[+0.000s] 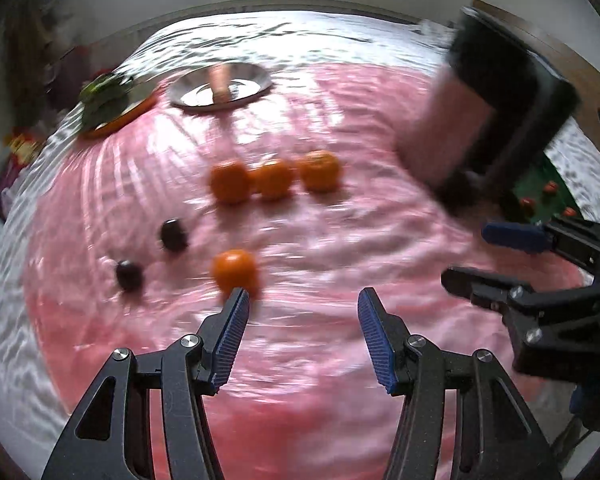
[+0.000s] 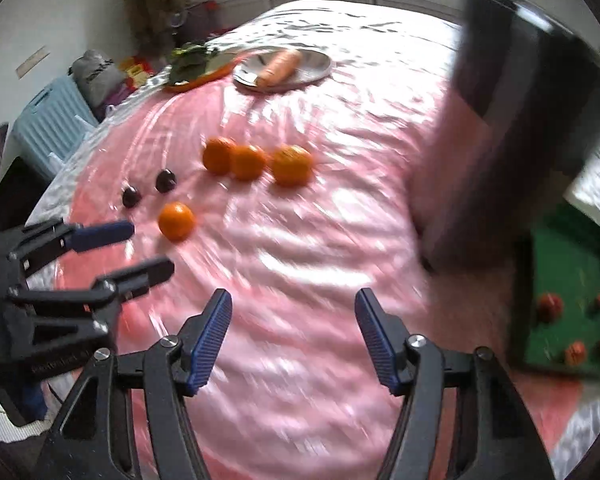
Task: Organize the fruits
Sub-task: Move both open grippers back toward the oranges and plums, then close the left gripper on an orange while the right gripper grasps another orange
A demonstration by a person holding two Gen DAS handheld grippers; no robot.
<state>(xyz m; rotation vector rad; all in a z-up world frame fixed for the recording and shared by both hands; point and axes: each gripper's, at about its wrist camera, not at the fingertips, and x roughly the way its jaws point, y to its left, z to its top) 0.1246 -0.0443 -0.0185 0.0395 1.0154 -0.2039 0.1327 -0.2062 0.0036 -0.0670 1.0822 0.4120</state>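
A: Everything looks smeary. The dark box (image 1: 512, 92) by the pink cloth (image 1: 320, 240) is just a blur.

B: The green tray (image 2: 572, 280) is cut off at the edge. I can't tell what the small red balls (image 2: 550, 307) are.

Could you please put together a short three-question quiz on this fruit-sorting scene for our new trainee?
1. How many oranges lie on the pink cloth?
2. True or false: the left gripper is shut on the lone orange.
3. What lies on the silver plate? A) a carrot B) a banana C) a dark plum

Key
1. Four: a row of three oranges and the lone one nearer the grippers.
2. False. Both it and the right gripper are open and hold nothing.
3. A, the carrot. The two dark fruits lie on the cloth beside the lone orange.
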